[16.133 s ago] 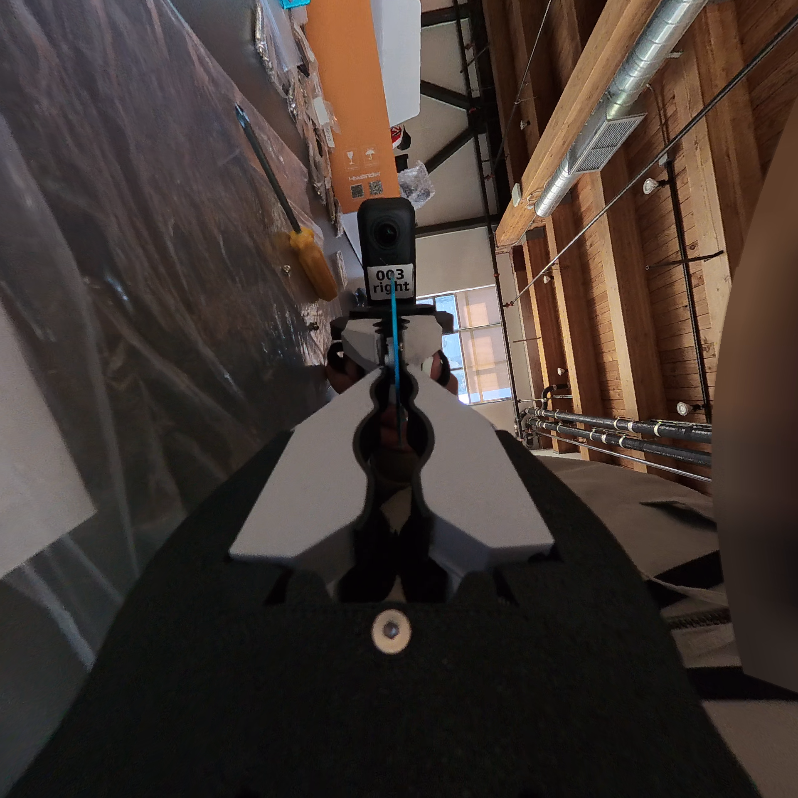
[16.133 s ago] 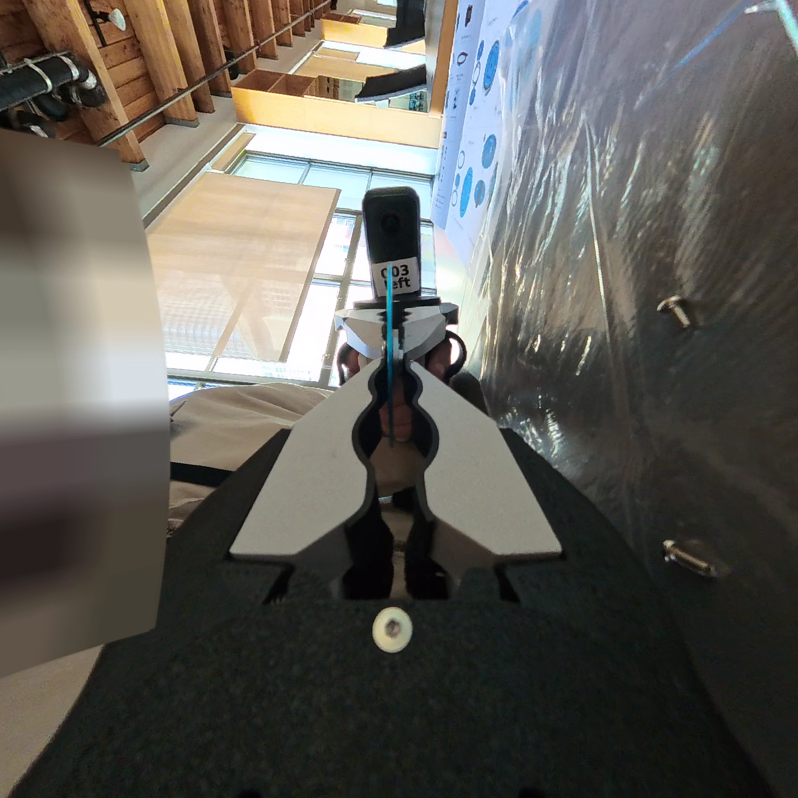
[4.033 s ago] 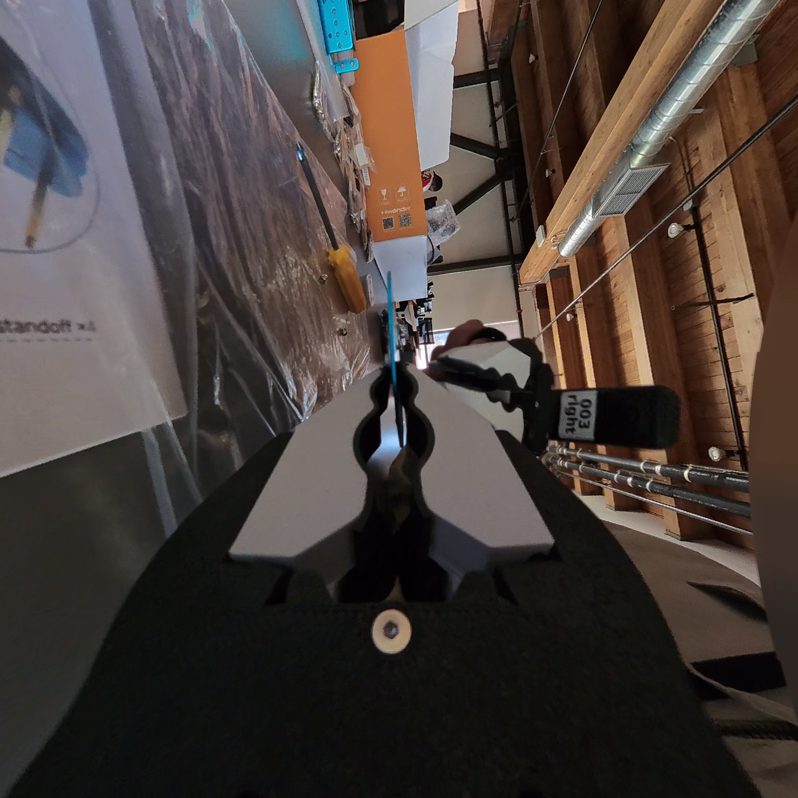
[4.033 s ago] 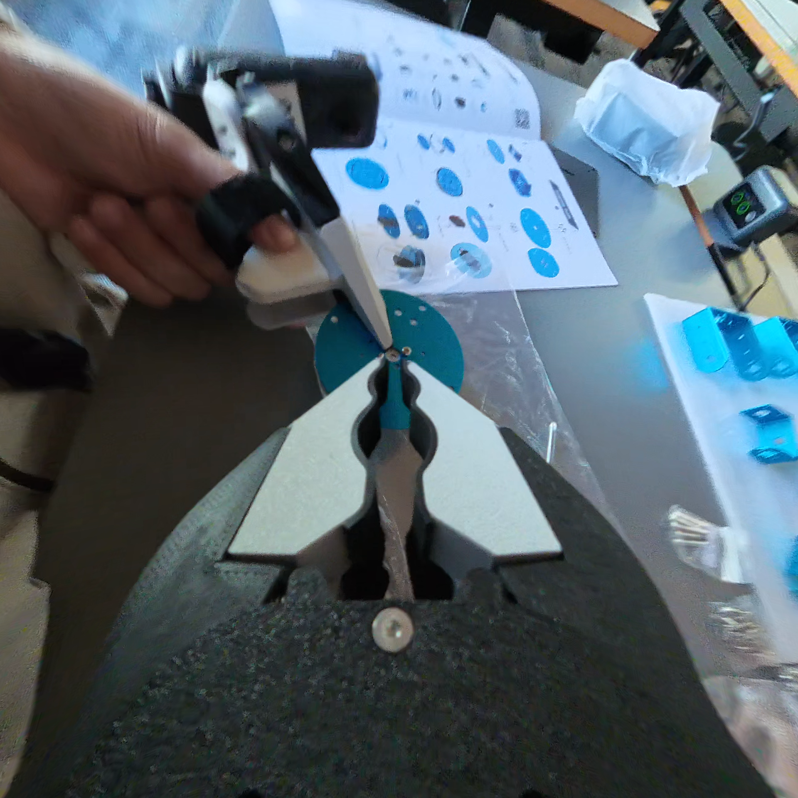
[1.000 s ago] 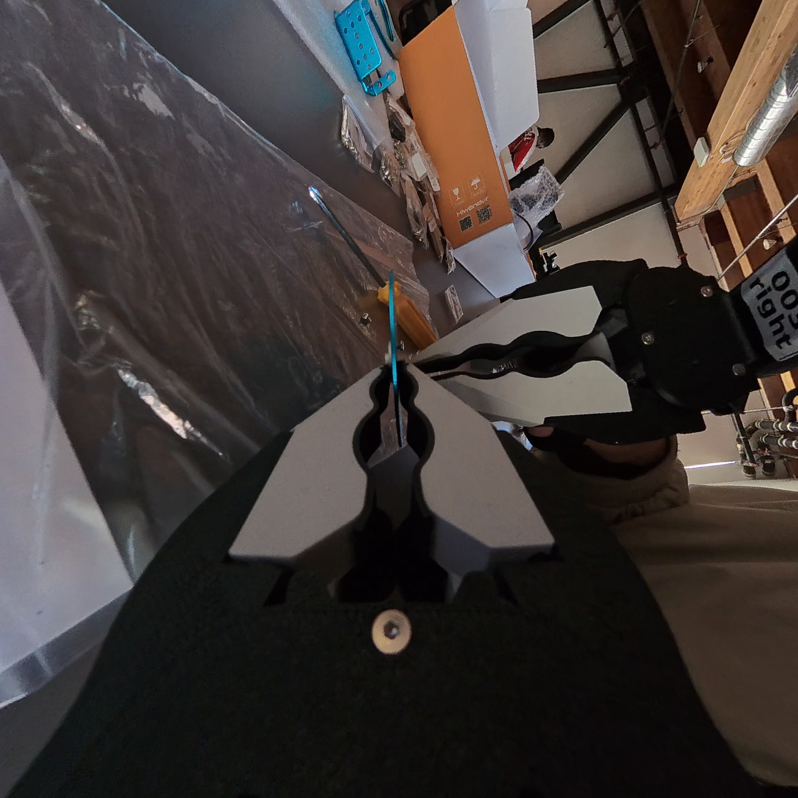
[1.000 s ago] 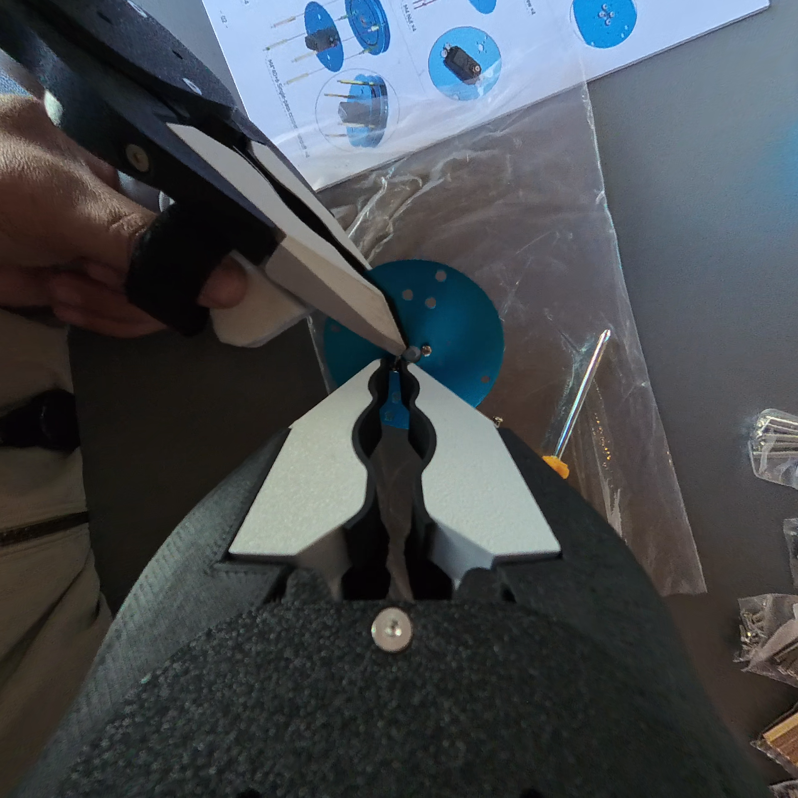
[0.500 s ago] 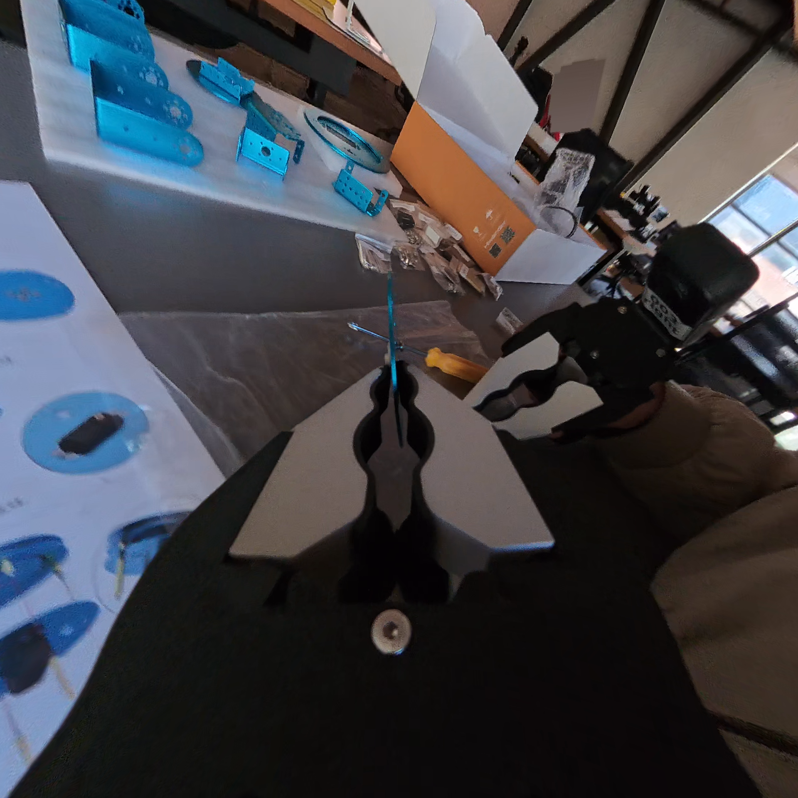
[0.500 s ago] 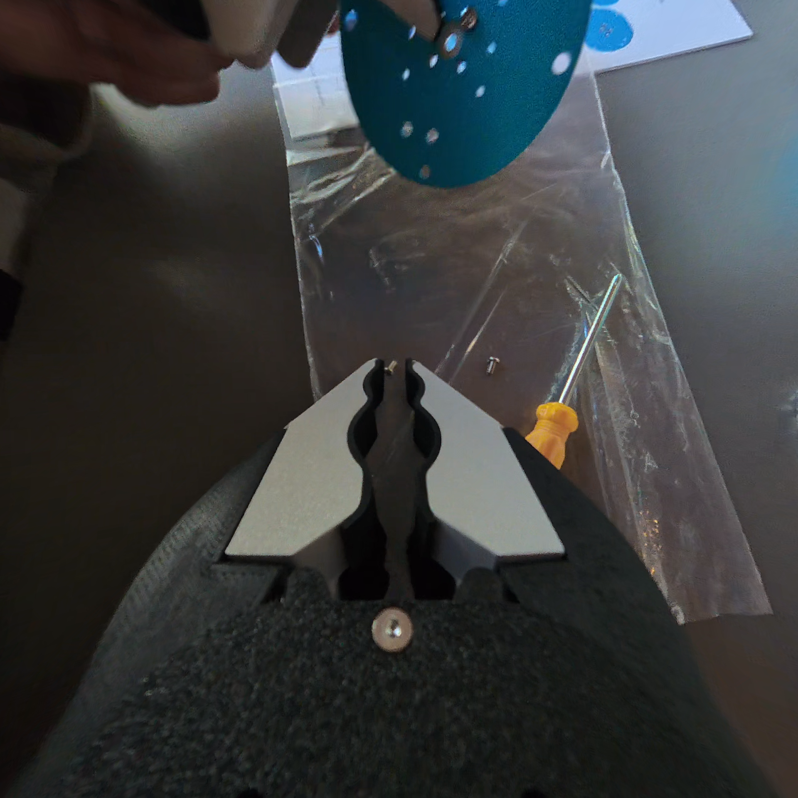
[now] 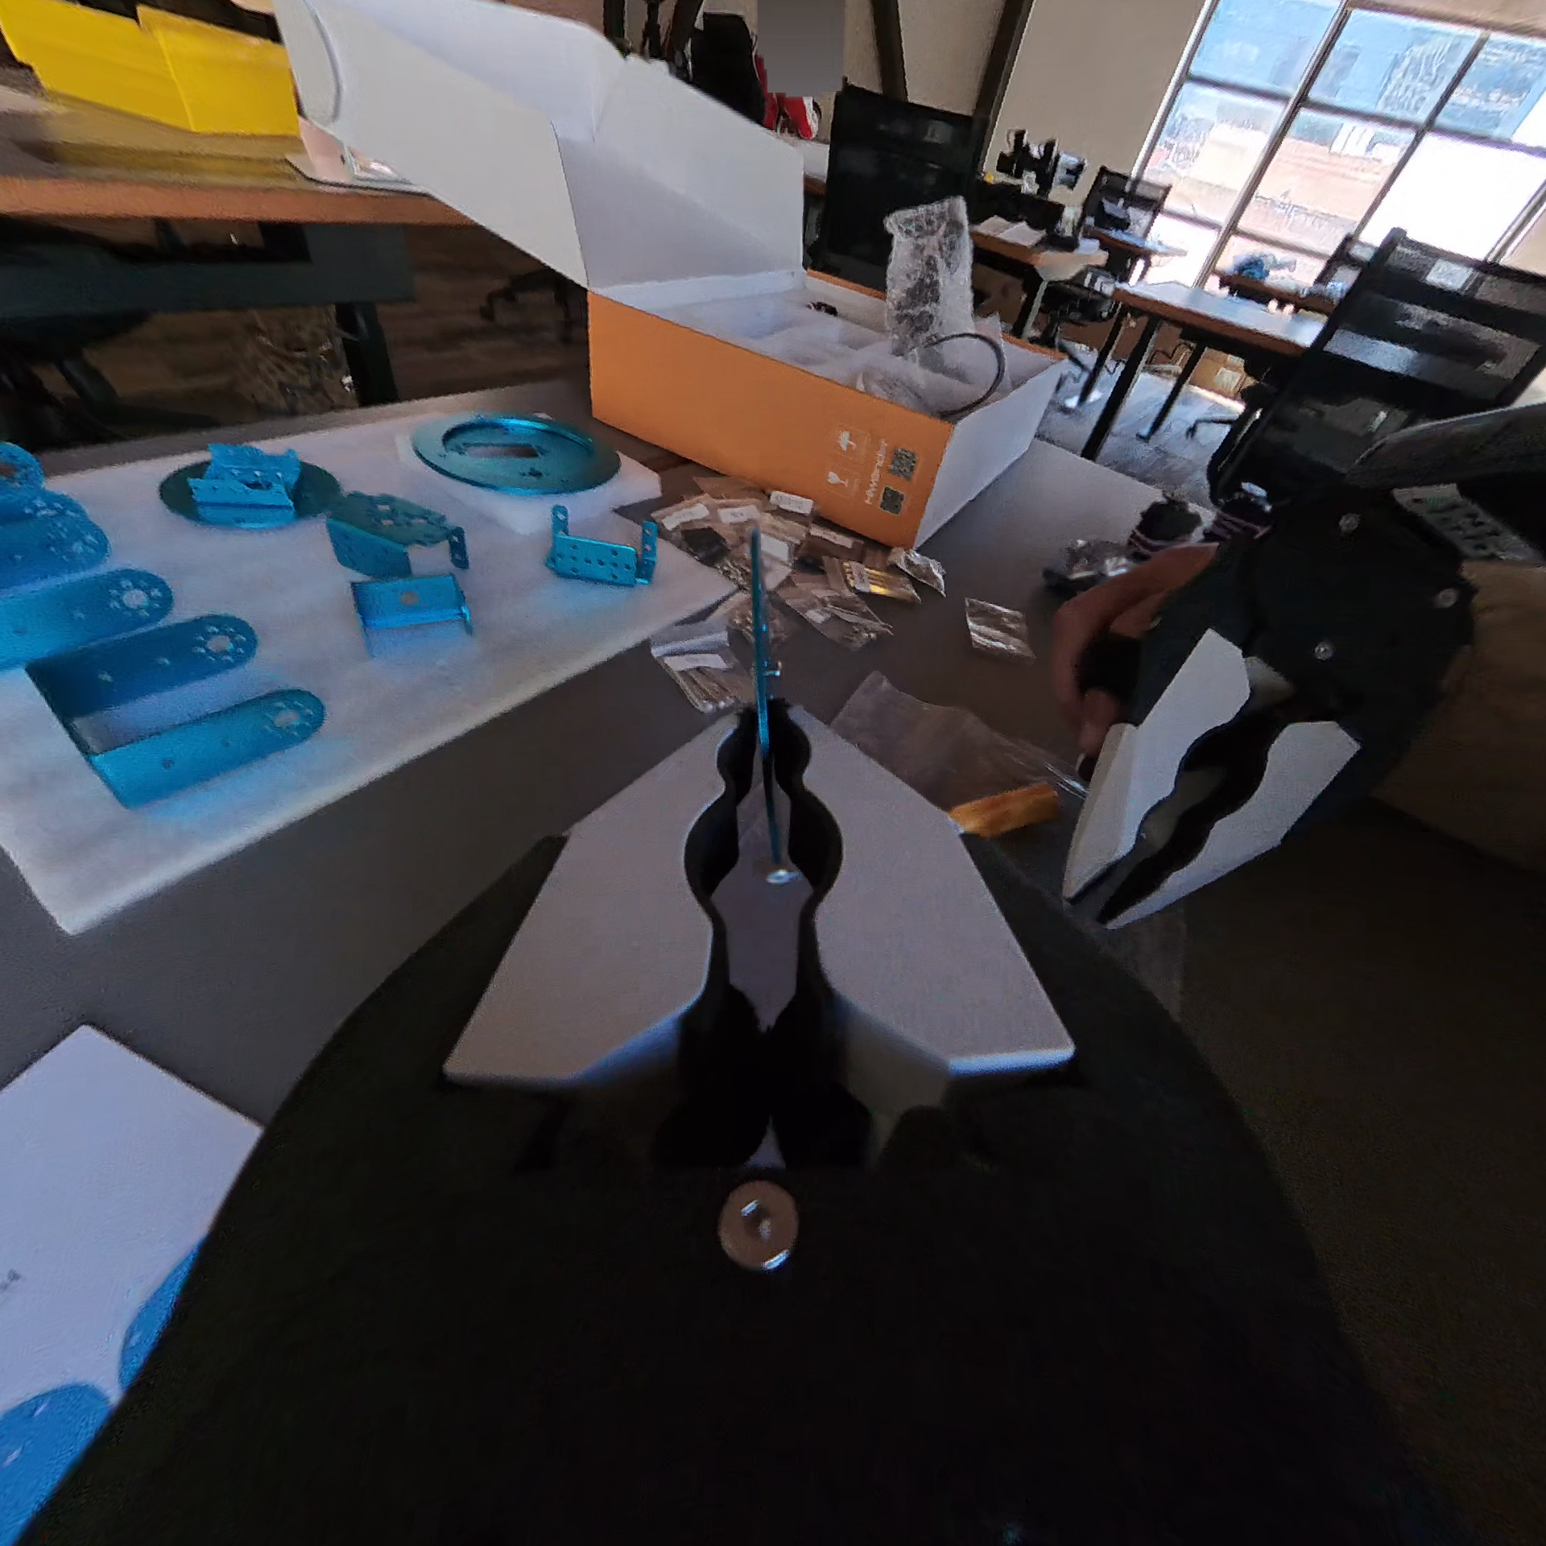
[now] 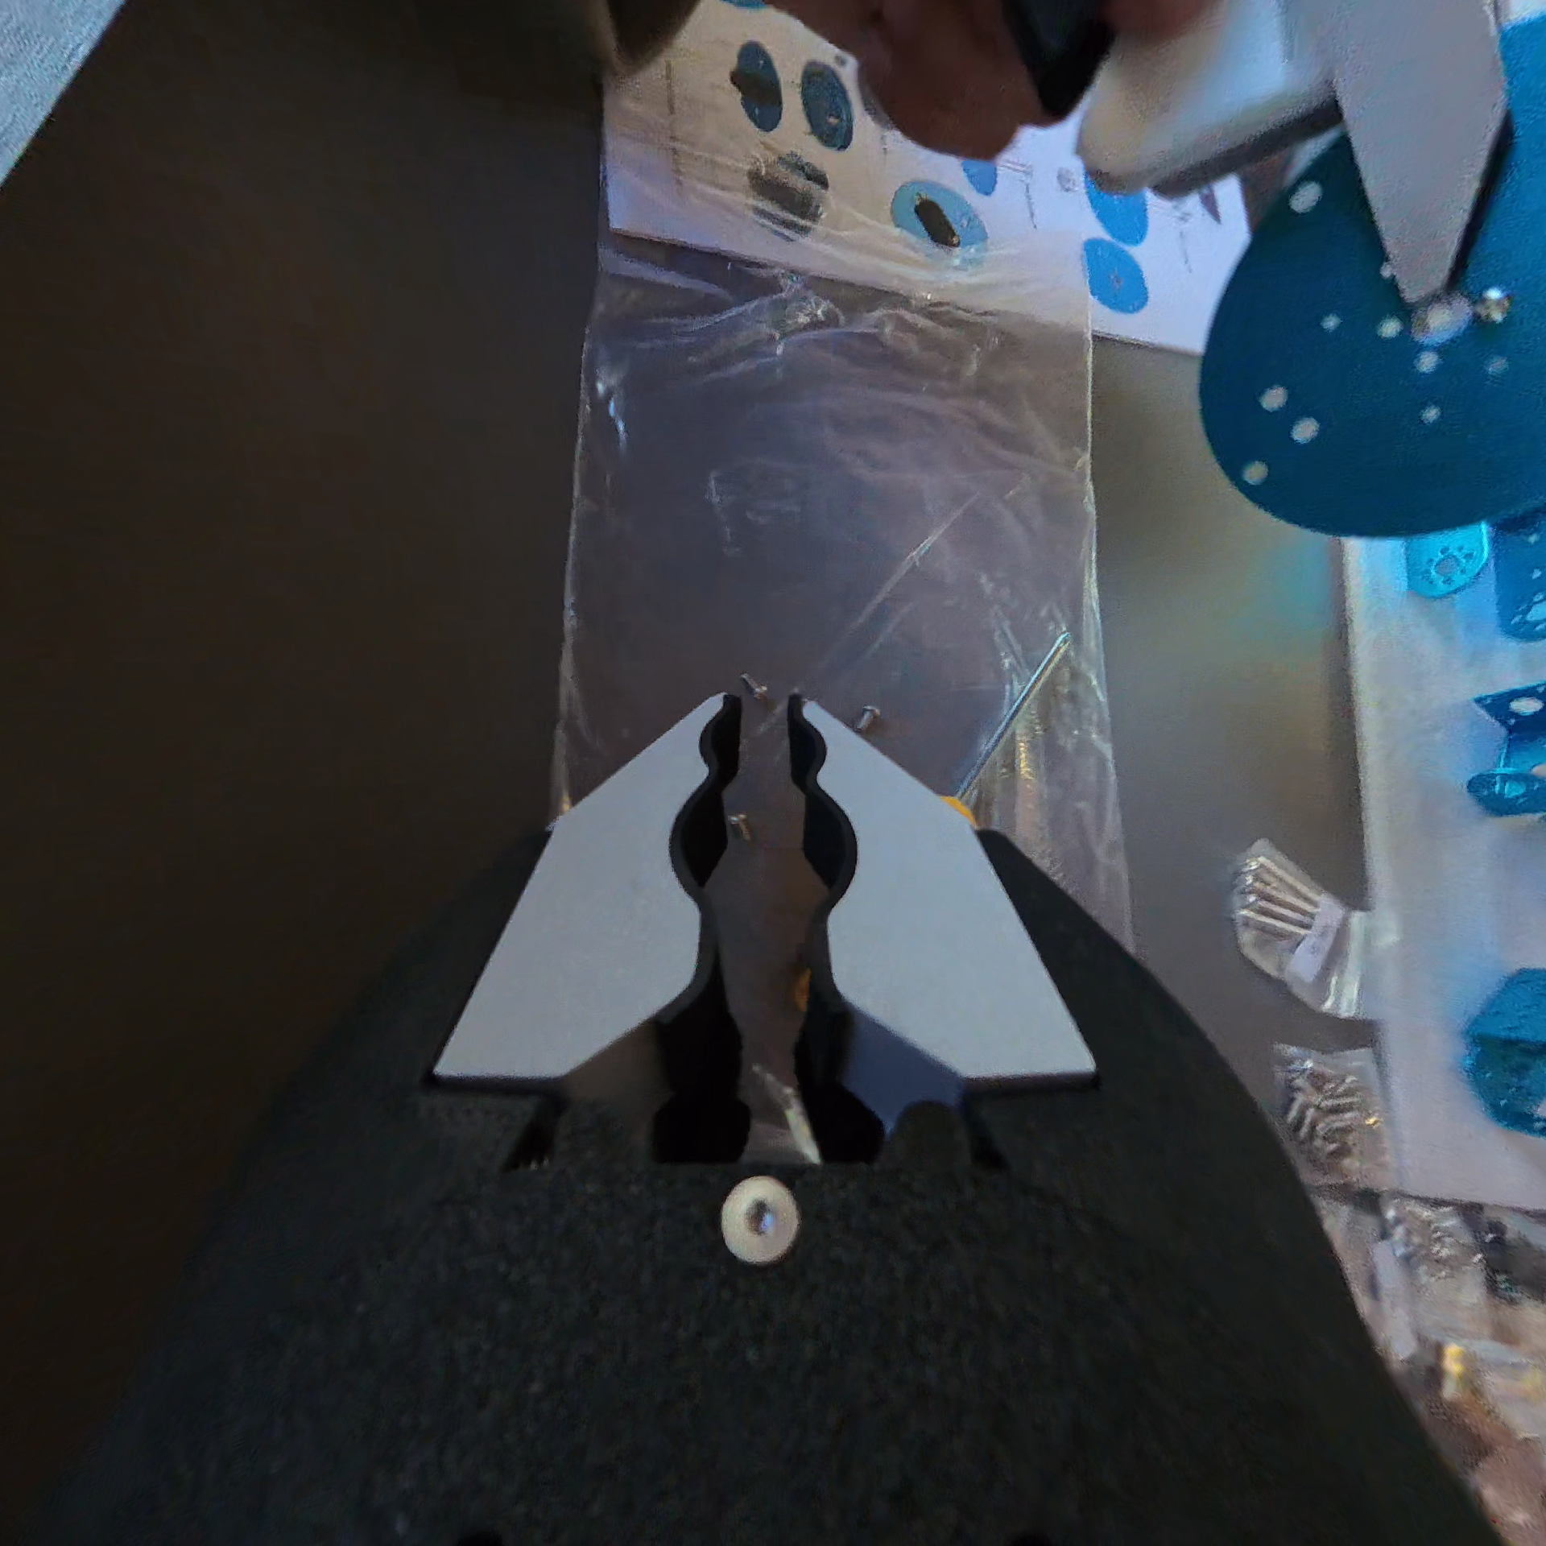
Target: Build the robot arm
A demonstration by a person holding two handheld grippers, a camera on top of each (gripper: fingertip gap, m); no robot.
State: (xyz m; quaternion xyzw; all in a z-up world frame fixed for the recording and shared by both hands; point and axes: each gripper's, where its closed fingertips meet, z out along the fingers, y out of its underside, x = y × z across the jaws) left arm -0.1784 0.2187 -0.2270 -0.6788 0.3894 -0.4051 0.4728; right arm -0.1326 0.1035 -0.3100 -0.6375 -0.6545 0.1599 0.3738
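Observation:
My left gripper point(image 9: 765, 721) is shut on a thin blue metal disc point(image 9: 760, 619), seen edge-on and standing up between the fingers. In the right wrist view the disc point(image 10: 1338, 435) shows its face with several holes, held in the air at the upper right by the left gripper point(image 10: 1422, 289). My right gripper point(image 10: 765, 703) is open by a narrow gap and empty, pointing down just over a clear plastic bag point(image 10: 836, 502). Small screws point(image 10: 753, 686) lie on the bag at its tips, one point(image 10: 738, 826) between the fingers. It also shows in the left wrist view point(image 9: 1096, 908).
A yellow-handled screwdriver point(image 10: 1033, 678) lies on the bag right of the right gripper. An instruction sheet point(image 10: 836, 192) lies beyond the bag. A white foam sheet point(image 9: 519, 636) carries several blue brackets. An open orange box point(image 9: 753, 427) and small parts bags point(image 9: 836, 577) sit behind. Across from one pair of fingers to the other is roughly 15 centimetres.
The right gripper left the disc, dropped toward the screws on the bag and opened a little. The left gripper swung the disc up and to the right, away from the right gripper.

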